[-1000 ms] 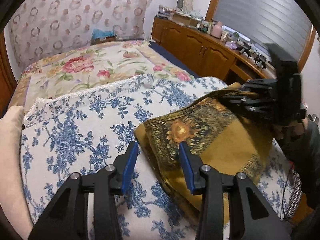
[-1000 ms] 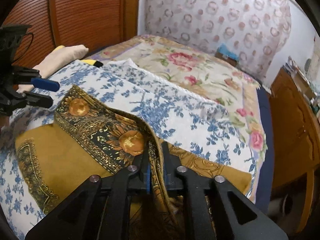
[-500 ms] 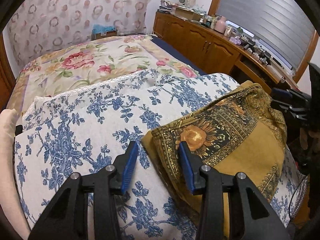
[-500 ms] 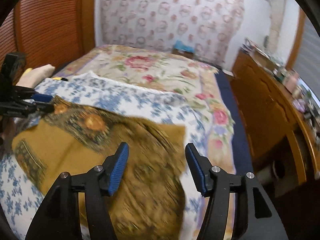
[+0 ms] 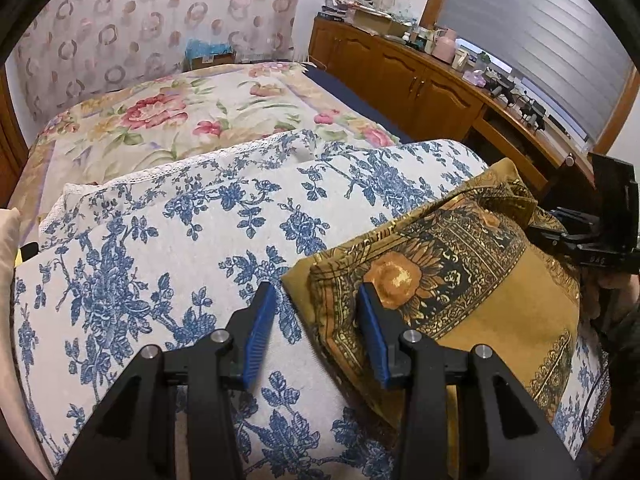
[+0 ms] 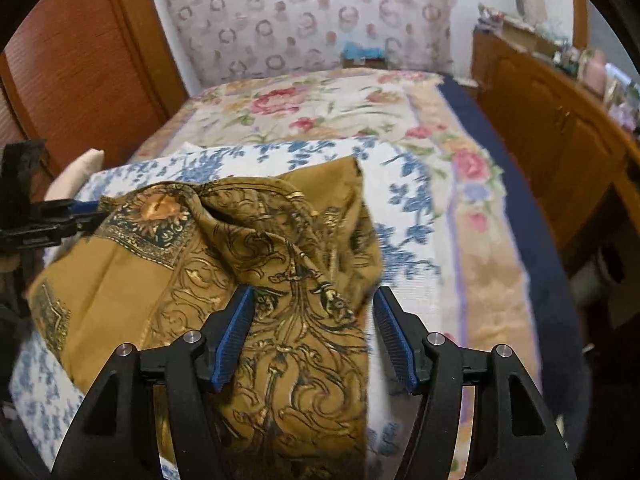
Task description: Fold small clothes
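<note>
While both my tongs sit over the bed, status below:

Cloth: mustard-yellow garment with black-and-gold sunflower and scroll print, lying crumpled and partly folded on the blue-and-white floral cover. One flap is doubled over with a loose hollow fold showing in the right wrist view.

Cover: spread over the near part of the bed, on top of the cream bedspread with pink roses.

Left tongs: partly open, blue pads apart. Corner of the garment lies between and under them; right-hand pad sits at the sunflower border, left-hand pad over the bare cover. Pads are not pressing cloth, nothing gripped.

Right tongs: jaws opening, wide apart now. Scroll-print part of the garment lies below and between them, but neither pad is on it. Nothing held.

Relative position: my tongs sit at opposite ends of the garment. Right tongs show at the right edge of the left wrist view; left tongs show at the left edge of the right wrist view, just at the sunflower corner.

Surroundings: long wooden cabinet beside the bed, top cluttered with small items too small to tell.
</note>
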